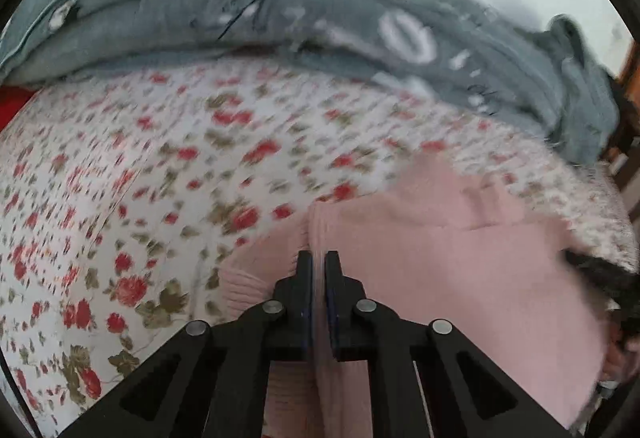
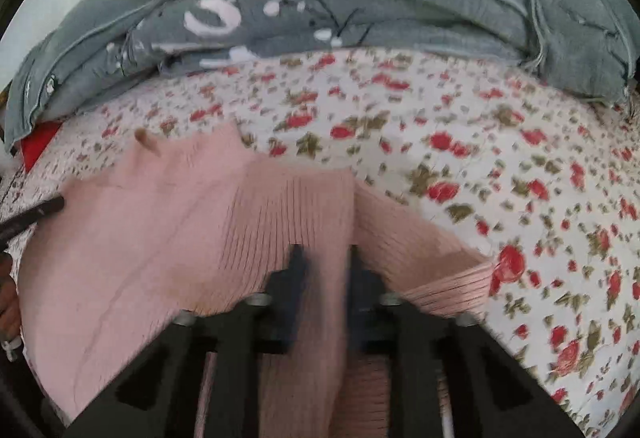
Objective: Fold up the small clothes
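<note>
While I look on, the left gripper (image 1: 319,258) and right gripper (image 2: 324,252) each pinch the pink knit garment (image 1: 460,262) — jaws clamped tight.

Left gripper (image 1: 319,258): matte black plastic, two flat fingers (image 1: 304,278) with dark blue pads on the inner faces. Linkage arms (image 1: 236,330) carry round silver pivot pins (image 1: 273,306) and triangular cut-outs. Right gripper (image 2: 323,254): same black build, silver pins (image 2: 258,300), blurred. A ring (image 2: 10,344) sits on a finger at the left edge.
</note>
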Demonstrator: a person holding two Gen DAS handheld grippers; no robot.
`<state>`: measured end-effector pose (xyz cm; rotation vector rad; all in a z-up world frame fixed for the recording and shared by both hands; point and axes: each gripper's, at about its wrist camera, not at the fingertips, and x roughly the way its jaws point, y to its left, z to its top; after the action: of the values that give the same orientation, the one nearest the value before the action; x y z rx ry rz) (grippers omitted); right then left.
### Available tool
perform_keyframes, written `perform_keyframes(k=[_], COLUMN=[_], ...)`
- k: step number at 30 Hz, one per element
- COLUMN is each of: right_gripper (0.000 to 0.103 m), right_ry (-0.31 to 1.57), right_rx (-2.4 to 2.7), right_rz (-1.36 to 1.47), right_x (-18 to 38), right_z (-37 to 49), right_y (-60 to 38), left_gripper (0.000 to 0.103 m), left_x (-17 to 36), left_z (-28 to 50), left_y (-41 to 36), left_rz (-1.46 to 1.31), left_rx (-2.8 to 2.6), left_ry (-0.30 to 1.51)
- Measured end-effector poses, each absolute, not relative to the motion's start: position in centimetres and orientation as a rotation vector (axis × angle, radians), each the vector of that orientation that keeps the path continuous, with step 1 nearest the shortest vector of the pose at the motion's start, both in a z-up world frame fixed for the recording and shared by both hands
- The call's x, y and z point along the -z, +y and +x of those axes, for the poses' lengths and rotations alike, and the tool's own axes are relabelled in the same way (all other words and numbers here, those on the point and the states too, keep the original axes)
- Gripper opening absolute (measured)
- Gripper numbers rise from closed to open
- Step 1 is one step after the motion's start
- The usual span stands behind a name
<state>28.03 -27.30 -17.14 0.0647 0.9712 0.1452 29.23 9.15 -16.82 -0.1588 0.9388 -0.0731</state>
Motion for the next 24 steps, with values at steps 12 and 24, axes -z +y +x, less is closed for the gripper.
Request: perform_keyframes(k=[12,24], right_gripper=[0.032,0.046], right_ry=[0.891,0.898], right_rx=[-0.116,-0.194], right_rz=[0.125,0.114], right_x=[12.4,11.3], right_z=[23.1,16.5], right_y=[-26.9,-21.1], left_gripper=[0.059,0.061], left_x=[14.5,17.0], left_z=[24.2,19.7], left_y=[10.7,11.6], left_rz=[-0.218,-0.315], left_rx=[0.149,0.184], left_ry=[0.882,0.97])
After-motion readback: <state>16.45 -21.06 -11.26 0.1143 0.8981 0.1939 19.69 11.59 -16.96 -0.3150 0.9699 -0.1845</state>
